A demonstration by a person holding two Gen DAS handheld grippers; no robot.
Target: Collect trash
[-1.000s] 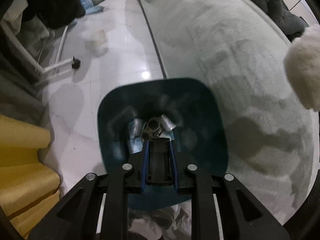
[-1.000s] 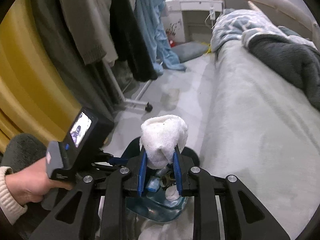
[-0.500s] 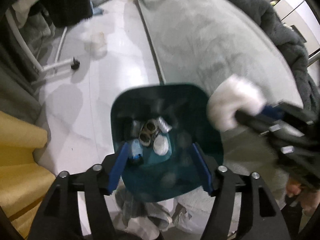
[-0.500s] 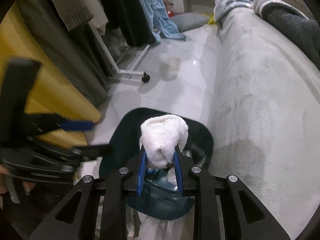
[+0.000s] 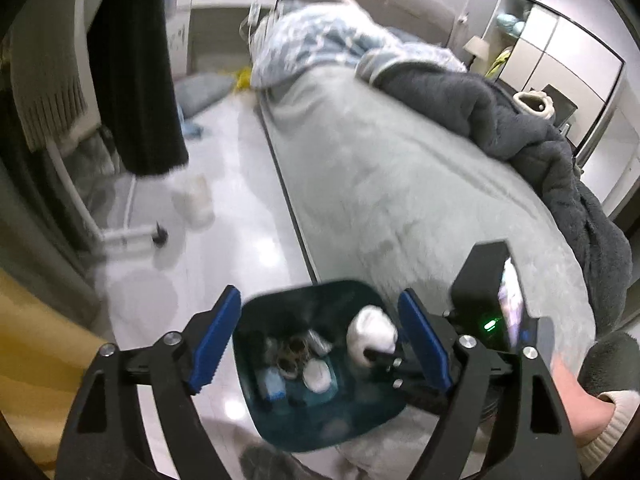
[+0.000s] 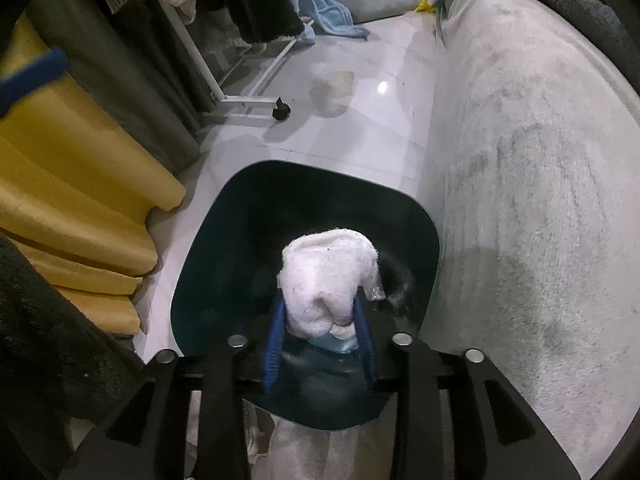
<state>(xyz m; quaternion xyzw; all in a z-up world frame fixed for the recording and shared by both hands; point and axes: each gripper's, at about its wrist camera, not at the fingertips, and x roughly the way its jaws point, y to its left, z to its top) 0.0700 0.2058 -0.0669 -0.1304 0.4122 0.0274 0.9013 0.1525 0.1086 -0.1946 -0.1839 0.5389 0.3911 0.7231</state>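
Note:
A dark teal bin (image 6: 240,260) stands on the white floor beside the bed, with several bits of trash (image 5: 296,360) at its bottom. A white crumpled wad (image 6: 328,280) sits between the blue pads of my right gripper (image 6: 321,304), low inside the bin's mouth. The jaws are opening and the pads still touch the wad's sides. In the left wrist view the wad (image 5: 372,332) and the right gripper's black fingers (image 5: 384,360) show inside the bin (image 5: 360,412). My left gripper (image 5: 320,336) hangs above the bin, still opening, with nothing between its pads.
A bed with a grey-green cover (image 6: 520,160) runs along the bin's right; a dark blanket (image 5: 520,128) lies on it. Yellow curtain folds (image 6: 80,160) and a wheeled clothes rack (image 6: 280,112) stand left. A pale cup (image 5: 196,204) sits on the floor beyond. A hand (image 5: 580,400) holds the right gripper.
My left gripper has opened wide, lifted out of the bin and tilted up toward the room. The right gripper has come down with the wad into the bin's mouth, and its pads have spread slightly.

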